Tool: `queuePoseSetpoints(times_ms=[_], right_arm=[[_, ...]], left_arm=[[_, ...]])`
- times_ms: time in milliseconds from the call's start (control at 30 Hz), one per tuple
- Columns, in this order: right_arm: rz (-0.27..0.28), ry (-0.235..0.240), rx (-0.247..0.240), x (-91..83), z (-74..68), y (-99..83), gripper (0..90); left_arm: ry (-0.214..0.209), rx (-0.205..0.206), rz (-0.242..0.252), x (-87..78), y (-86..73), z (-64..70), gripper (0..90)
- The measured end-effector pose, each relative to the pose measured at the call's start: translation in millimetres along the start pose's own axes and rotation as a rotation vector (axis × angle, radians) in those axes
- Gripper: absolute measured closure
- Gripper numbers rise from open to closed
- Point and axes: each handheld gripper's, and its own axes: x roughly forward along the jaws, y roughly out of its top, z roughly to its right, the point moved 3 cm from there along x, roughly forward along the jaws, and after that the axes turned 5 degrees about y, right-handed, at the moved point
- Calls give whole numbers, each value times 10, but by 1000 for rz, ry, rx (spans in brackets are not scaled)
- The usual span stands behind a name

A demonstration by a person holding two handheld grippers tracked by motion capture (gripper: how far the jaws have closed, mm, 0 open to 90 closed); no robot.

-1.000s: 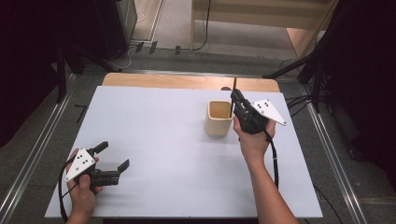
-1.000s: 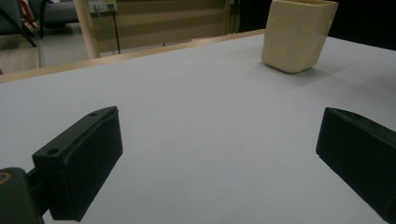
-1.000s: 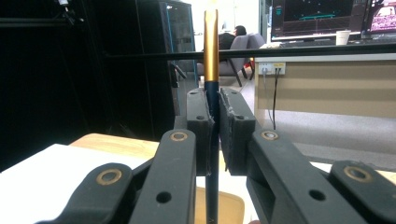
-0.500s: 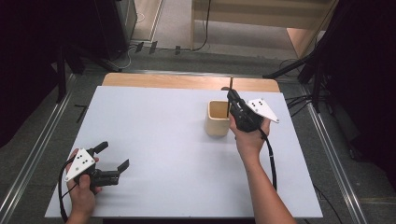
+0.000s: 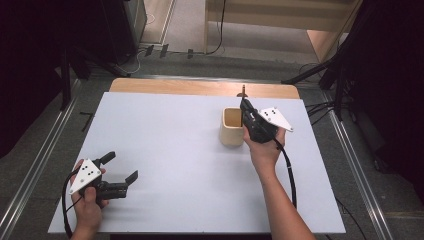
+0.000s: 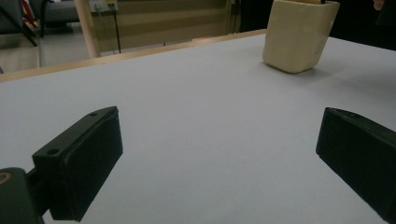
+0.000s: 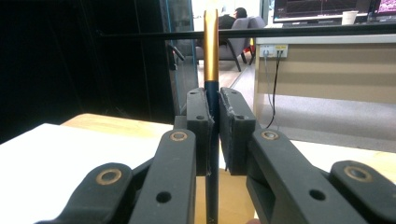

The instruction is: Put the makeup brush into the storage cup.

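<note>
A white table (image 5: 175, 150) with a bare wooden strip along its far edge carries a cream cup (image 5: 232, 126) on its far right part. The cup stands upright, open at the top, its walls narrowing slightly toward the base; in the left gripper view it sits at the far right of the white surface (image 6: 299, 35).

The right gripper (image 5: 245, 107), held in the person's right hand (image 5: 263, 150), is just beside the cup on its right side, with the grey three-cornered plate on top and the cable running back along the forearm. Its jaws are pressed together on a thin pen (image 5: 243, 100) that stands upright over the right rim of the cup. In the right gripper view the pen (image 7: 211, 46) runs straight up between the two black pads (image 7: 198, 121): a gold upper section above the jaws, a dark blue section clamped between them and continuing down below. Whether its lower end touches the inside of the cup cannot be told.

The left gripper (image 5: 120, 167) lies low over the near left corner of the table in the person's left hand (image 5: 90, 200), well apart from the cup. Its jaws stand wide apart with nothing between them, and the left gripper view shows only bare white table between the two black pads (image 6: 79, 158)
</note>
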Motion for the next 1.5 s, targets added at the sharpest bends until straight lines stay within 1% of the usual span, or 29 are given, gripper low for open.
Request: queuePoseSetpoints(times_ms=[33, 100, 533, 667, 833, 933, 967, 1067, 1133, 1167, 1267, 1333, 1400, 1433, 1467, 1500], right_arm=[[4, 1, -1, 1, -1, -12, 842], [-8, -1, 6, 1, 9, -63, 842], [-51, 1, -3, -10, 20, -234, 842], [-62, 0, 2, -13, 23, -288, 842], [-75, 0, -7, -12, 14, -327, 841], [-79, -2, -2, -14, 17, -340, 838], [-82, 0, 3, -19, 19, -341, 824], [-66, 4, 14, -49, 27, -326, 671], [-49, -8, 0, -76, 34, -308, 558], [-37, -15, -10, -94, 36, -297, 518], [-38, 1, -15, -155, 33, -270, 445], [-32, 5, -32, -200, 31, -256, 428], [-32, 15, -27, -244, 35, -249, 400], [-49, 24, -17, -269, 45, -246, 387], [-78, 37, -5, -293, 52, -244, 351], [-88, 44, 5, -314, 59, -243, 327]], left_arm=[[0, 1, 0, 0, 0, 0, 9], [-1, 1, 0, 0, 0, 0, 9], [-1, -6, 1, 7, -2, 3, 9], [-1, -7, 1, 10, -4, 1, 9], [0, -6, -1, 7, -5, -5, 9], [0, -6, -1, 7, -6, -6, 9], [0, -5, -1, 6, -6, -6, 9], [0, -4, -2, 6, -7, -7, 9], [0, -4, -3, 6, -7, -8, 9], [0, -4, -2, 4, -6, -8, 9], [0, -4, -2, 4, -6, -8, 9], [1, -6, -1, 6, -5, -4, 9], [1, -6, 0, 9, -4, 1, 9], [0, -6, 0, 10, -4, 4, 9], [0, -6, 0, 10, -4, 4, 9], [1, -6, 0, 9, -4, 4, 9]])
